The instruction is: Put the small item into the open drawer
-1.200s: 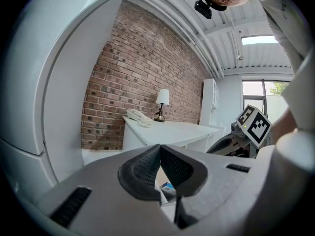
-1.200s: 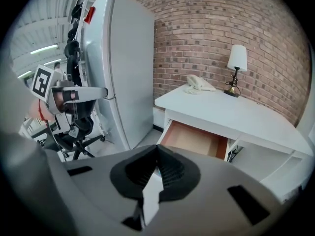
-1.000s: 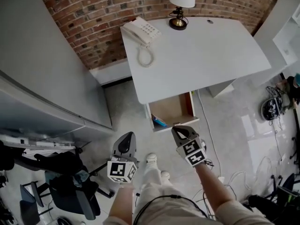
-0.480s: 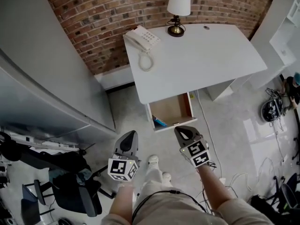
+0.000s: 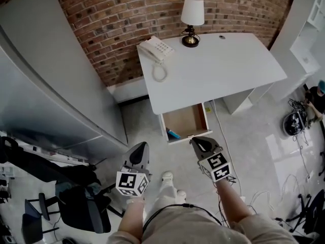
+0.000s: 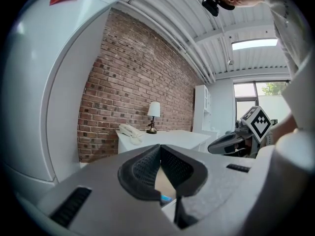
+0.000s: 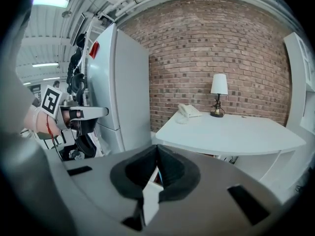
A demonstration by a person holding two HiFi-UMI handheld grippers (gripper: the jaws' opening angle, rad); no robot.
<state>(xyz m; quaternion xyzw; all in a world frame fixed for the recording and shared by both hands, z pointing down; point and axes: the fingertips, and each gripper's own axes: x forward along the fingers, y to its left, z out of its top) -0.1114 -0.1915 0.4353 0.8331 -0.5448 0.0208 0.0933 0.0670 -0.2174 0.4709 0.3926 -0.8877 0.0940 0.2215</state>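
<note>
The open drawer (image 5: 186, 119) sticks out from under the white desk (image 5: 218, 70), and its wooden floor shows. A small blue item (image 5: 172, 133) lies in its front left corner; it also peeks through below the jaws in the left gripper view as the blue item (image 6: 166, 198). My right gripper (image 5: 197, 140) is shut and holds nothing, its tip just at the drawer's white front edge. My left gripper (image 5: 141, 146) hangs shut and empty over the floor, left of the drawer. In both gripper views the jaws meet with nothing between them.
A white telephone (image 5: 156, 50) and a table lamp (image 5: 192, 18) stand at the desk's back by the brick wall. A large grey cabinet (image 5: 56, 85) rises on the left, a dark office chair (image 5: 76, 200) sits at the lower left, and cables (image 5: 297, 121) lie at the right.
The head view has drifted, so the desk sits a little lower and to the right. Both grippers stay shut and hold nearly the same places in front of the drawer.
</note>
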